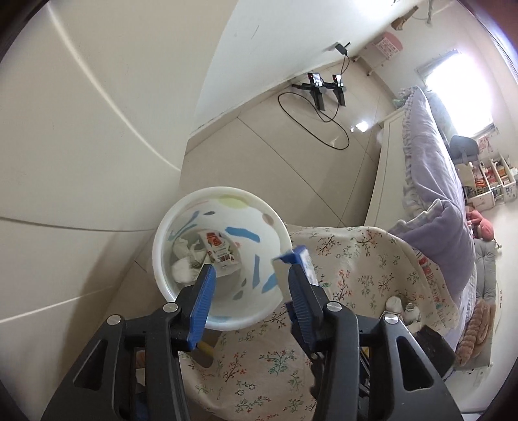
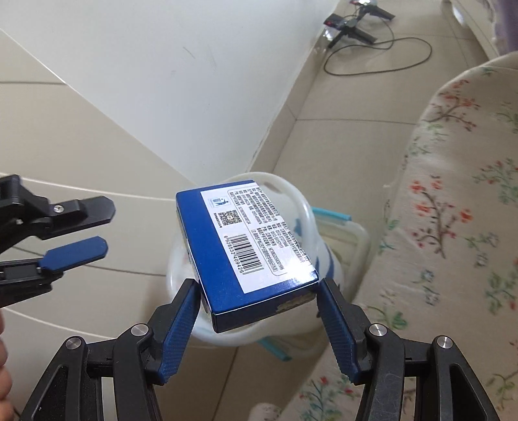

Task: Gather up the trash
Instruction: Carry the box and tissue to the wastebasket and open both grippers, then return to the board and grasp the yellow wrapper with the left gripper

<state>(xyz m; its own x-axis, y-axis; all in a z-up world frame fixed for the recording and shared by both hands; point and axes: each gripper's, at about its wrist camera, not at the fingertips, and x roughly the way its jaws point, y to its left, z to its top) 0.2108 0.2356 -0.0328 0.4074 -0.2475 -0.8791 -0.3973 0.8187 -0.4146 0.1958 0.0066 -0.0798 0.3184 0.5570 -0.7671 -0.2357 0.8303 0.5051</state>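
in the right wrist view, nearest the camera, the right gripper holds a blue box across its short end, the ribbed blue fingers pressing on its two narrow sides. the box has a white label with a barcode and small print facing up. it looks like thin cardboard, light and fairly stiff, with a worn edge at the near end; a hard squeeze would probably dent it, so the narrow sides near a corner, where the card is stiffest, seem the safest place to hold it.

just beyond and below the box stands a white bin, its rim showing around the box. the box hangs over the opening, so letting go here looks likely to drop it inside.

to the left, the left gripper hovers with its fingers apart and nothing between them. in its own view, the left gripper looks down into the white bin, where crumpled white paper and a red and white packet already lie.

to the right is a floral cloth. farther off, a black stand and its cable lie on the tiled floor beside a white wall.
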